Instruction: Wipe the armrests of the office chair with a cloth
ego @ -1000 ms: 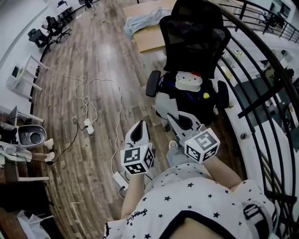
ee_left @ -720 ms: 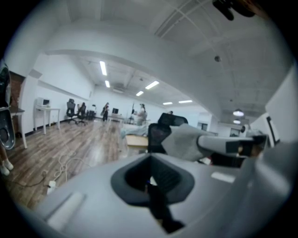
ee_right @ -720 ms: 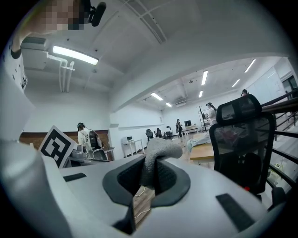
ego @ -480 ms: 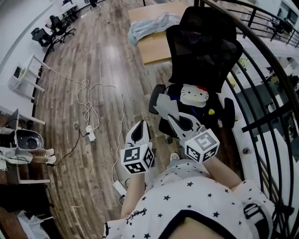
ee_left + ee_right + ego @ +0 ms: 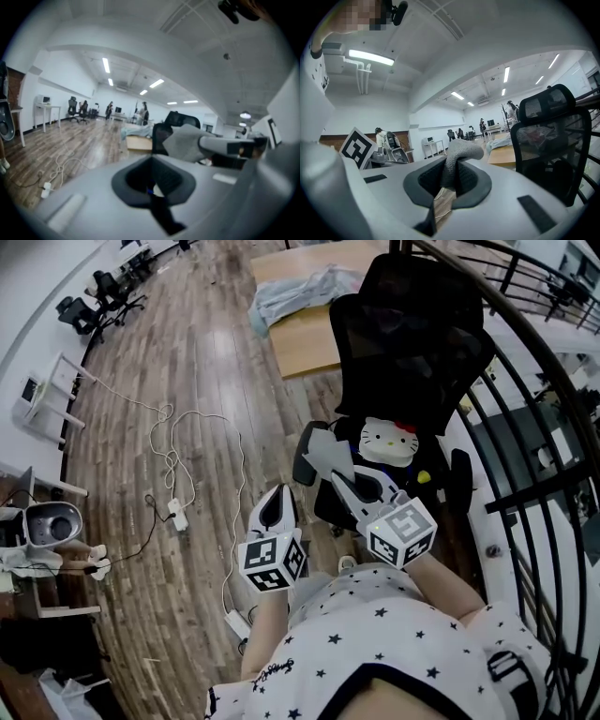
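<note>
Right tool [image 5: 450, 180]: jaws clamped on a grey cloth [image 5: 459, 154], whose bunched end stands up above the pads. Held out toward the office chair, with the cloth close to the near armrest [image 5: 305, 451]; contact cannot be confirmed.

Left tool [image 5: 152, 180]: jaws together, nothing between them. Held lower and further left than the right one, over bare floor.

Floor [image 5: 197, 343]: dark wood planks, open office space.

Railing [image 5: 525, 427]: black bars, curving along the right side, just behind the chair.

Office chair [image 5: 412, 343]: black, mesh back, seat facing the person; a second armrest [image 5: 459, 474] on the far side.

Bench [image 5: 309, 334]: light wood, beyond the chair, with a heap of pale blue fabric [image 5: 300, 282] on it.

Cushion [image 5: 387, 442]: white, cat-face, on the chair seat against the backrest.

Cable [image 5: 173, 442]: white, looping across the floor, left of the chair.

Power strip [image 5: 176, 515]: white, on the floor by the cable's near end.
</note>
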Available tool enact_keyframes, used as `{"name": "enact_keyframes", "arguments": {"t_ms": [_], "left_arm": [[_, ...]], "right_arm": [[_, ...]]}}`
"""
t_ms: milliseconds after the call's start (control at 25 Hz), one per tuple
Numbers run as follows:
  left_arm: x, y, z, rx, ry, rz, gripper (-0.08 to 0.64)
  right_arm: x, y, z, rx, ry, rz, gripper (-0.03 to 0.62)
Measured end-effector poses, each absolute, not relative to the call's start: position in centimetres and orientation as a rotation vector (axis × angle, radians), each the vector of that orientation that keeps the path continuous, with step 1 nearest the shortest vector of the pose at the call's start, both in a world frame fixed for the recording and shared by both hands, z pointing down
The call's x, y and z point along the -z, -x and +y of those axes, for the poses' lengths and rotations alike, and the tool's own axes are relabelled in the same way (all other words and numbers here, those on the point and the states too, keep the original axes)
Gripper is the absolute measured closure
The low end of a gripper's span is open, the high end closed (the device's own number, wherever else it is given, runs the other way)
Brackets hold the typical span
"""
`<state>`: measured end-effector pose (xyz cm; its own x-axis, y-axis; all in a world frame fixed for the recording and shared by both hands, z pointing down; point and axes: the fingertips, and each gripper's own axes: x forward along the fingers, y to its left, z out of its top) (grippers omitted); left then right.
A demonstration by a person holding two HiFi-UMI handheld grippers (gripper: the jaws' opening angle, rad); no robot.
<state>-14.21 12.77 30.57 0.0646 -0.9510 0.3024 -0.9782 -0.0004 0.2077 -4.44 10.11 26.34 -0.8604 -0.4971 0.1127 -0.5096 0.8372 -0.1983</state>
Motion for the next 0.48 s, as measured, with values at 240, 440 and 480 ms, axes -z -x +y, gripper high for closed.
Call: {"name": "enact_keyframes", "arguments": {"t_ms": [240, 440, 480], "left_arm": [[-31.7, 14.3, 11.8, -0.149, -1.988, -1.908, 0.555], [-33.6, 15.3, 10.1, -0.17, -1.969, -1.876, 0.555], [-33.9, 15.4, 9.6, -0.174, -1.972, -1.866, 0.555]], "right_arm": [[-27.7, 3.9, 8.5, -0.377, -0.847, -2.91, 0.565], [-29.4, 4.0, 6.7, -0.417, -0.885, -2.87, 0.565], [-29.7, 4.1, 6.2, -0.419, -0.894, -2.86, 0.565]]}}
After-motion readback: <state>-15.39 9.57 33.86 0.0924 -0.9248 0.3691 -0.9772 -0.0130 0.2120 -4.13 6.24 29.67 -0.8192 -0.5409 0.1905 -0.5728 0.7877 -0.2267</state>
